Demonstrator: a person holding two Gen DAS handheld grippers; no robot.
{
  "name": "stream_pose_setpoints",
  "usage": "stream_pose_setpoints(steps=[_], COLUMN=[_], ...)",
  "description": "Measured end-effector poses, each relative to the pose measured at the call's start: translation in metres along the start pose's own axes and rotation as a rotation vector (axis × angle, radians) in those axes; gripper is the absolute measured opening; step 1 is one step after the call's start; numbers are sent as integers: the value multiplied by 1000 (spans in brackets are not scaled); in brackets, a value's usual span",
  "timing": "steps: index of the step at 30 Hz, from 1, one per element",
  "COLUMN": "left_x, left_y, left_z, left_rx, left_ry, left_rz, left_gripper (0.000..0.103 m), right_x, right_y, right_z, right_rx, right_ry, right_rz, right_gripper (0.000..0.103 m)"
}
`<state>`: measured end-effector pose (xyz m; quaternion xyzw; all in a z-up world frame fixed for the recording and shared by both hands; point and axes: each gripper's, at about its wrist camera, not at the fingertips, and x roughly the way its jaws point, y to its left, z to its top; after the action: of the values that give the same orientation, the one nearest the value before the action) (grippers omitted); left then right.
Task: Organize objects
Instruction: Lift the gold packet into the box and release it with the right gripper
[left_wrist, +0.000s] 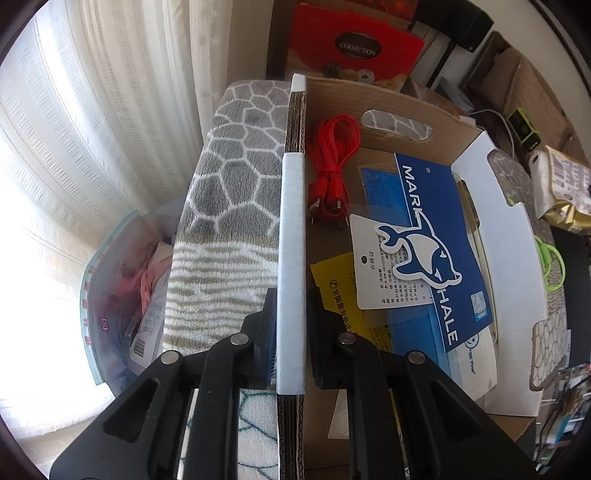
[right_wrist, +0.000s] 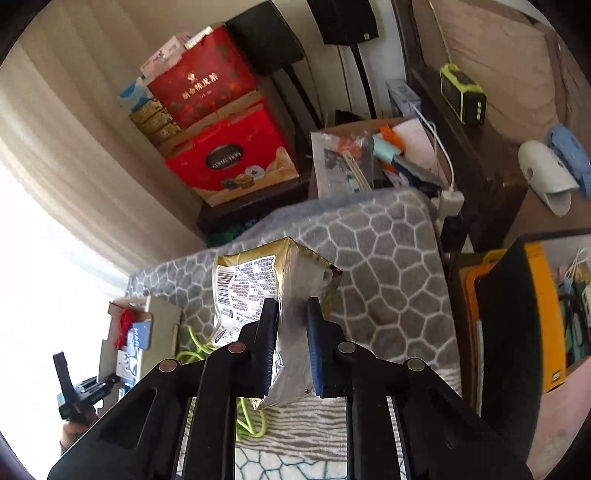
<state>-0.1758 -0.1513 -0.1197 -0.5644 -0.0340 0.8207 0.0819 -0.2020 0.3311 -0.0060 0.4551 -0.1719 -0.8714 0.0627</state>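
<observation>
My left gripper (left_wrist: 291, 325) is shut on the left wall of a shallow cardboard box (left_wrist: 293, 206), one finger on each side. Inside the box lie a coiled red cable (left_wrist: 334, 162), a blue whale-logo card (left_wrist: 439, 240), a white tag and a yellow leaflet (left_wrist: 336, 291). My right gripper (right_wrist: 291, 332) is shut on a gold foil snack bag (right_wrist: 273, 284) and holds it above the blanket. The same bag shows at the right edge of the left wrist view (left_wrist: 565, 188). The box also shows small at the left of the right wrist view (right_wrist: 125, 332).
A grey and white patterned blanket (right_wrist: 388, 258) covers the surface. A green cable (right_wrist: 192, 347) lies beside the box. Red gift boxes (right_wrist: 229, 155) stand at the back, with a cluttered carton (right_wrist: 369, 158) and a green device (right_wrist: 463, 92). Curtains hang left.
</observation>
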Motion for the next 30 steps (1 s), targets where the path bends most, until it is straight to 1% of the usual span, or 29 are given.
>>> stream_pose_setpoints(steps=[3,6,11,17,22,24,27,30], left_x=[0,1,1,1,1,1,2,2], left_y=[1,2,3,5,6,6,6,5], left_z=[0,-1,-1,-1,-2,-2,-2,-2], left_rx=[-2,-3,-4,-10,-14,-16,-19,-18], left_ry=[0,0,0,0,-1,-1,-2,-2], left_rz=[-2,-3,-5,-11,-14,-16,-20,-22], left_gripper=[13,13,13,13,13,12,12,12], right_x=[-13,-19,-9,28,68,87,115,138], right_y=[15,37,83,148,193,202,206,200], right_z=[11,16,13,-4,-21,-27,-38,-48], right_rx=[-28,-65,-122,-179,-190,-172,-120,-81], right_ry=[-22,-27,-1,57,120,144,189,227], right_rz=[3,31,105,203,268,298,343,356], right_gripper=[14,14,14,14,14,14,14,14])
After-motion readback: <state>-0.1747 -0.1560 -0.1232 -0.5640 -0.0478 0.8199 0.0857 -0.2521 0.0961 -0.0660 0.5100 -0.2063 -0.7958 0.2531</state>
